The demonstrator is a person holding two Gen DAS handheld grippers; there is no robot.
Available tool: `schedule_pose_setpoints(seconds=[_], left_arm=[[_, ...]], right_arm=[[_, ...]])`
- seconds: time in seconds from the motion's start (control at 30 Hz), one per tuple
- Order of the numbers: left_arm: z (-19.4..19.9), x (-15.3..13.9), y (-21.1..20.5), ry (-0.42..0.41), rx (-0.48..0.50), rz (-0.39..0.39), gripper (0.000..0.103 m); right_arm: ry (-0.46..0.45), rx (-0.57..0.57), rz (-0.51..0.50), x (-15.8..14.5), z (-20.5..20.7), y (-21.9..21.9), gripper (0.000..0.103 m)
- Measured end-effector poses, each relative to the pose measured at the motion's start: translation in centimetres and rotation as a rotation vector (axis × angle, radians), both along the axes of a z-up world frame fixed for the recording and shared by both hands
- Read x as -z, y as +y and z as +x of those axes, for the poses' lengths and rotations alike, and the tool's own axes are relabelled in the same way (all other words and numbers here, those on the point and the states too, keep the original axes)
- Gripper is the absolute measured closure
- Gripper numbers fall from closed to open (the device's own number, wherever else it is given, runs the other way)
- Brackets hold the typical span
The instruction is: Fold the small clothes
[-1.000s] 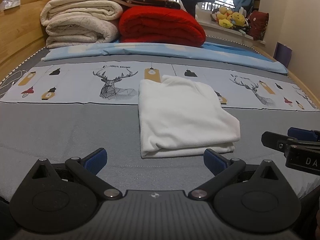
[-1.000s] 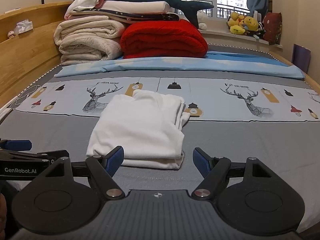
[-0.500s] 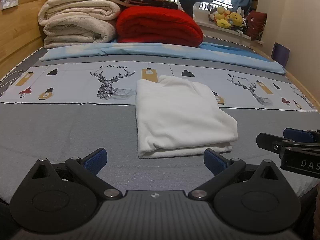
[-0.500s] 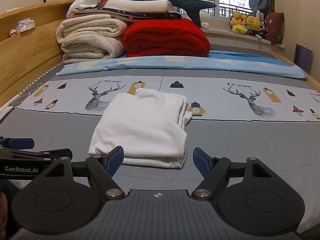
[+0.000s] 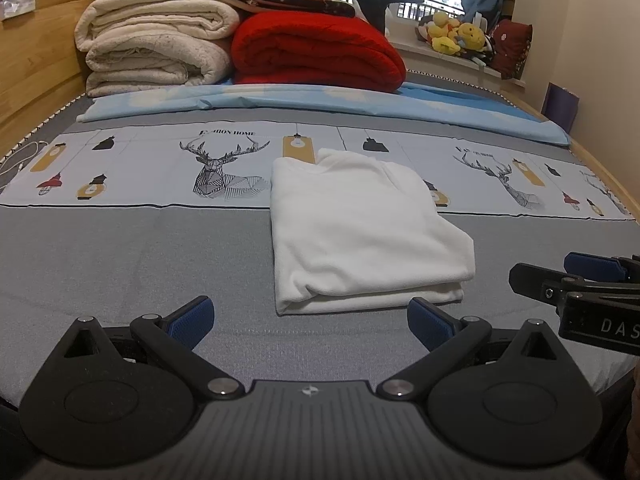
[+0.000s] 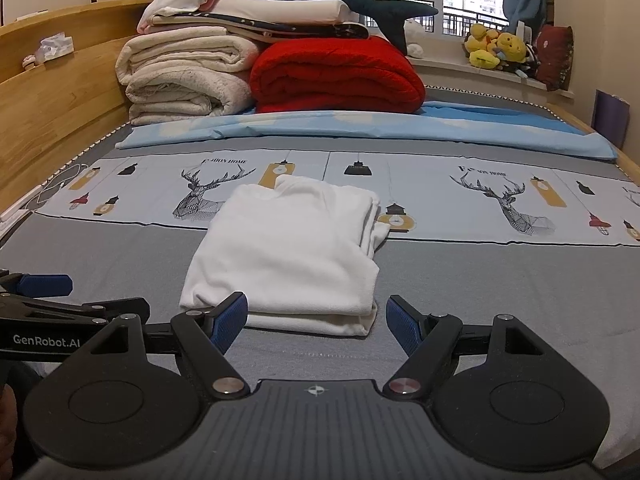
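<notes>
Folded white garment (image 5: 360, 224) lying flat on the bed (image 5: 132, 248).
My left gripper (image 5: 310, 320) and right gripper (image 6: 316, 320) hover at its 6 o'clock edge, jaws spread, holding nothing.

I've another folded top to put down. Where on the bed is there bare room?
Free: the grey sheet left of the white folded garment, and the grey strip to its right. Crowded: the far end, with cream blankets and a red blanket stacked up.
</notes>
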State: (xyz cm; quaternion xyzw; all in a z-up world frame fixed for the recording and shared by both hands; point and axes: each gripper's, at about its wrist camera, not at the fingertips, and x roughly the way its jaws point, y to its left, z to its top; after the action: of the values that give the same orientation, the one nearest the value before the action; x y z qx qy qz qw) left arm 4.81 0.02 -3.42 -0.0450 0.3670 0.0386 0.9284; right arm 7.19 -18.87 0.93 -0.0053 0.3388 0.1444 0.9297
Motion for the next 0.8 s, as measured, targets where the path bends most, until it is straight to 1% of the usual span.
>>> schedule_pose_setpoints(seconds=[0.8], left_arm=[[0.03, 0.31, -0.22, 0.005, 0.008, -0.009, 0.0]], right_arm=[[0.012, -0.013, -0.009, 0.29, -0.05, 0.29, 0.025]])
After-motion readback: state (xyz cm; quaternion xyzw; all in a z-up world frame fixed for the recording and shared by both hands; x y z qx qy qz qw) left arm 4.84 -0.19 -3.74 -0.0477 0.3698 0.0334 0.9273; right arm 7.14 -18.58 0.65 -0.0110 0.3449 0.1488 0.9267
